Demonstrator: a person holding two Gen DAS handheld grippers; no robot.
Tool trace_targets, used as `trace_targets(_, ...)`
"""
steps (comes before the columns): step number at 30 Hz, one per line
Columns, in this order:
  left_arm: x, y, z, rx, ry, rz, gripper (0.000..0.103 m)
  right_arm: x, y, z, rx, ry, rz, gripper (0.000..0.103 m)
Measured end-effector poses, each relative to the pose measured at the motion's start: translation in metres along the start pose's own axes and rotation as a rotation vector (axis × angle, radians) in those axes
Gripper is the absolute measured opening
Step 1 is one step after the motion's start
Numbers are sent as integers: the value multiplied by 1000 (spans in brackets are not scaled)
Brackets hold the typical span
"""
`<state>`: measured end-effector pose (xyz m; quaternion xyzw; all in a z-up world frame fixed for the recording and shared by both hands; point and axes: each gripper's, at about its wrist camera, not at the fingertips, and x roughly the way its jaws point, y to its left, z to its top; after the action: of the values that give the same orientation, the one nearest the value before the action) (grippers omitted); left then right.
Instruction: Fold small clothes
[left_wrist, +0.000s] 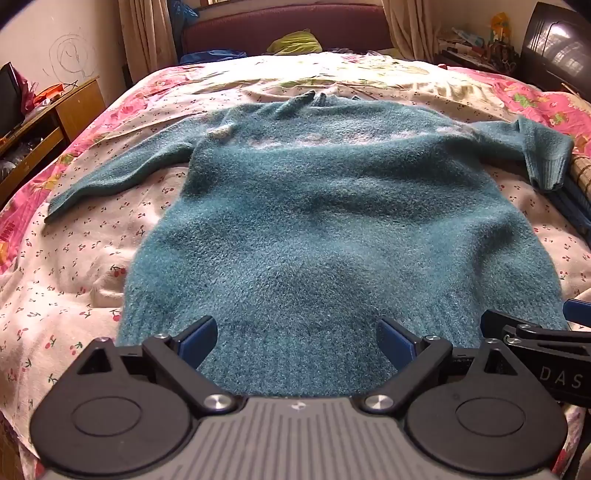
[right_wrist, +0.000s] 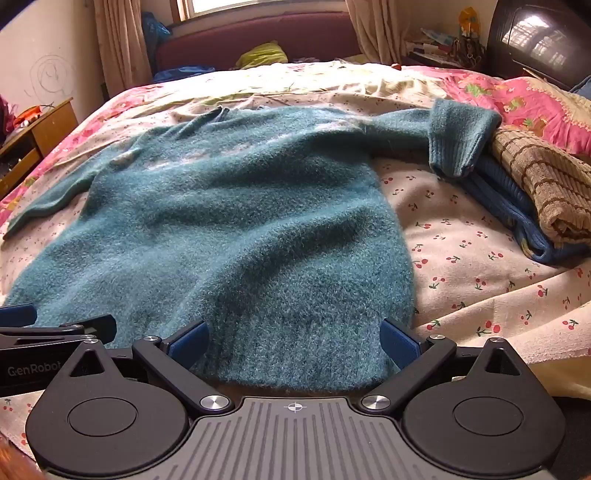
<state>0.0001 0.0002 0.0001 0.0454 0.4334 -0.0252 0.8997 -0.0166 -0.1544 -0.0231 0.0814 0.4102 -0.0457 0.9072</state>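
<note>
A wide bed covered with a cream sheet printed with small red cherries (left_wrist: 85, 258) fills both views, and a pink flowered quilt (right_wrist: 517, 99) lies along its edges. Behind the bed stands a dark red padded headboard (left_wrist: 288, 29), with beige curtains (left_wrist: 144, 33) at both sides of it.

In the middle of the sheet lies a fluffy teal knitted sweater (left_wrist: 314, 206), spread flat with the neck pointing to the headboard and the hem close to the cameras. Its one sleeve goes out straight toward the left side of the bed. The other sleeve (right_wrist: 458, 136) is bent, and its ribbed cuff hangs down and touches a folded blue knitted garment (right_wrist: 502, 206). On top of this blue garment rests a folded tan checked cloth (right_wrist: 546, 184).

A yellow-green cloth (left_wrist: 295, 42) lies near the headboard. A wooden side table (left_wrist: 48, 122) stands to the left of the bed.

The left gripper (left_wrist: 297, 339) is above the sweater hem with its jaws wide apart, and nothing is held between the blue pads. The right gripper (right_wrist: 293, 338) is just beside it, also above the hem, with jaws spread wide and no cloth gripped.
</note>
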Motion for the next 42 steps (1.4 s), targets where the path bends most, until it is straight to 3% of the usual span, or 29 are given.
trace_targets(42,5,1,-2,-4,13,-3,100,2,1,-1,-1,5,-3,99)
